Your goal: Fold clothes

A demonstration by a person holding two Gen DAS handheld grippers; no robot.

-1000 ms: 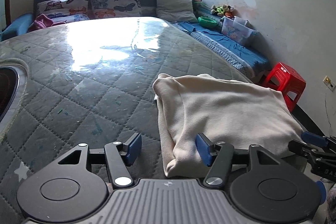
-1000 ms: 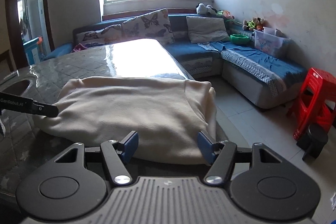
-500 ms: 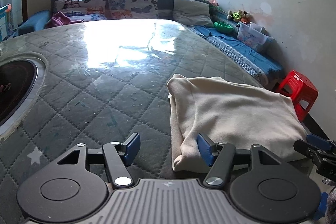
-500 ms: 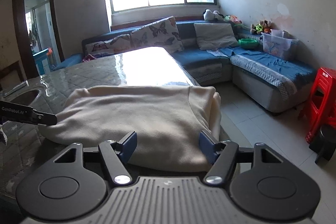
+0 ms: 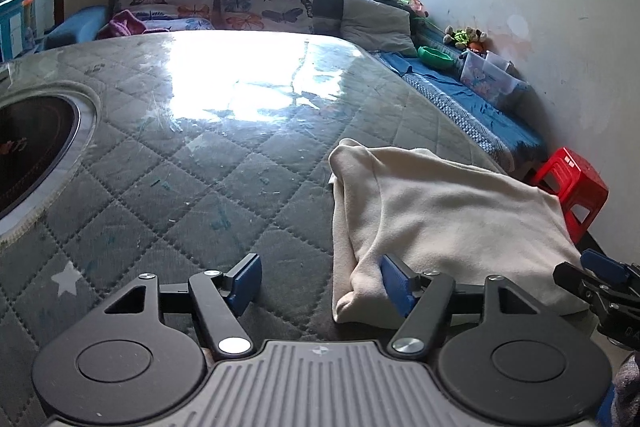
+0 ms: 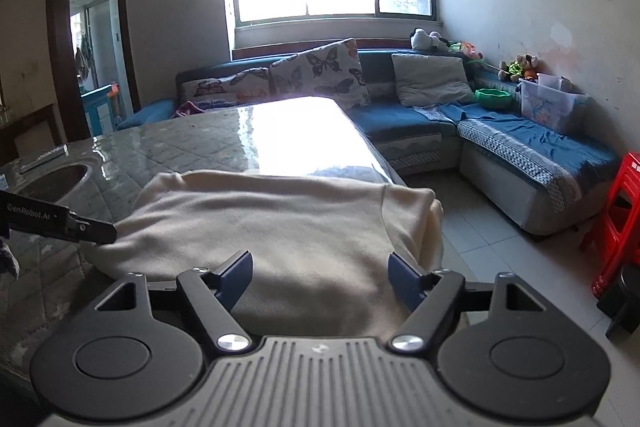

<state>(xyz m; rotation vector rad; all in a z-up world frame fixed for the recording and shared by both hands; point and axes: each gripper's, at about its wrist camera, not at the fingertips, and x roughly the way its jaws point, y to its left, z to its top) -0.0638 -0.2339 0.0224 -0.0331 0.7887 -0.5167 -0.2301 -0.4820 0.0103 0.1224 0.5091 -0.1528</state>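
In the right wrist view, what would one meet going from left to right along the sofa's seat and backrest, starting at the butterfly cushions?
Butterfly cushions → grey pillow → green bowl → clear storage box.

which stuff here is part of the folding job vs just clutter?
Job:
- cream garment, lying folded on the quilted table top
- left gripper, open, at the garment's near corner
- right gripper, open, over its edge

Clutter:
- butterfly cushions
- grey pillow
- green bowl
- clear storage box
- plush toys
- red stool
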